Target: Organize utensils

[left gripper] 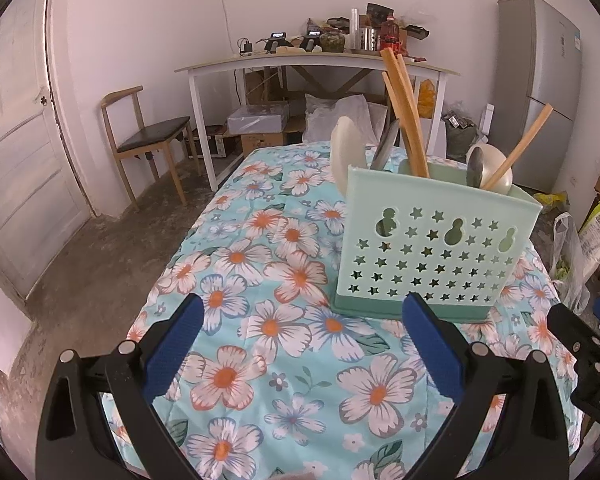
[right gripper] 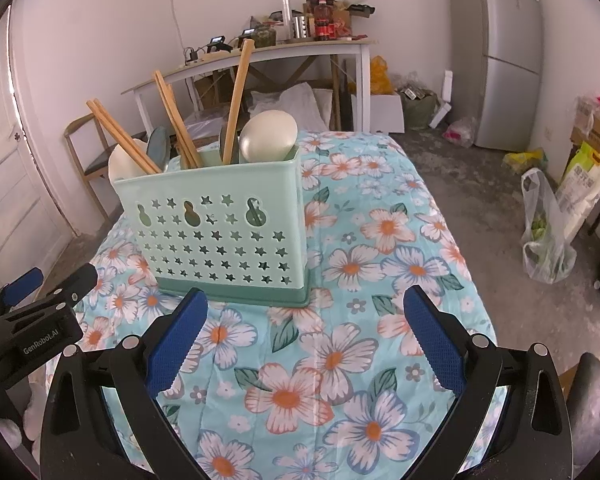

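Black left hand-held gripper (right gripper: 40,284) housing — white "GenRobot.AI" lettering, jaws apart.

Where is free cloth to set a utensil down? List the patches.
Free: the floral cloth right of the green caddy, to the table's far edge, and the strip between caddy and both open tools, left tool and right tool. Crowded: inside the caddy, with chopsticks and spoons.

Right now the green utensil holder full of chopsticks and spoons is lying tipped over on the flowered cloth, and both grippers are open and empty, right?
Not quite. The green utensil holder stands upright on the flowered cloth, as the right wrist view shows. The rest holds: chopsticks and spoons fill it, and the left gripper and right gripper are open and empty.
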Demonstrator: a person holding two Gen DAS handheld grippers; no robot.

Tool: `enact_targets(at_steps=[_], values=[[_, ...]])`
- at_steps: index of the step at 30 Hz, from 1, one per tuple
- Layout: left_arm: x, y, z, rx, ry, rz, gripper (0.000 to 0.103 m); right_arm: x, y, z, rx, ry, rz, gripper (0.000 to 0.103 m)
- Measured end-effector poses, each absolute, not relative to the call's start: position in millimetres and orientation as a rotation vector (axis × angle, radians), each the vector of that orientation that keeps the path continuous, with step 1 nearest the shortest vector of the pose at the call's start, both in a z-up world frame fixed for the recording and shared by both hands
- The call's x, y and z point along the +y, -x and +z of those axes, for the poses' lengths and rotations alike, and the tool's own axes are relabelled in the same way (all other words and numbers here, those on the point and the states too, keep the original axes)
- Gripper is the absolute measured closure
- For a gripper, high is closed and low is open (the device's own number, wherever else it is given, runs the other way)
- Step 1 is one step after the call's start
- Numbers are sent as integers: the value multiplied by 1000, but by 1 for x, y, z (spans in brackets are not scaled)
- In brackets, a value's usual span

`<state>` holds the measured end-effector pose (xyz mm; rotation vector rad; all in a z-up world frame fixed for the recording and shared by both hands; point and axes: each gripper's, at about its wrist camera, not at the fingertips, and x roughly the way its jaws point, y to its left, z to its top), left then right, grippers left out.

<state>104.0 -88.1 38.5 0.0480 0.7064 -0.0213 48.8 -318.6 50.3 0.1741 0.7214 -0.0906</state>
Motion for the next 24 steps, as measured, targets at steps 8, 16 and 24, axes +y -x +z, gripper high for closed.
enact_targets(at_steps=[8, 16, 24], values=[[-95, -103, 38, 714, -54, -49, 6, -318, -48, 52, 720, -170, -92, 8], [-96, -103, 37, 714, -53, -51, 6, -322, -47, 55, 715, -163, -101, 8], [-91, -103, 37, 713, -42, -42, 6, -323, -47, 56, 712, -158, -107, 8]])
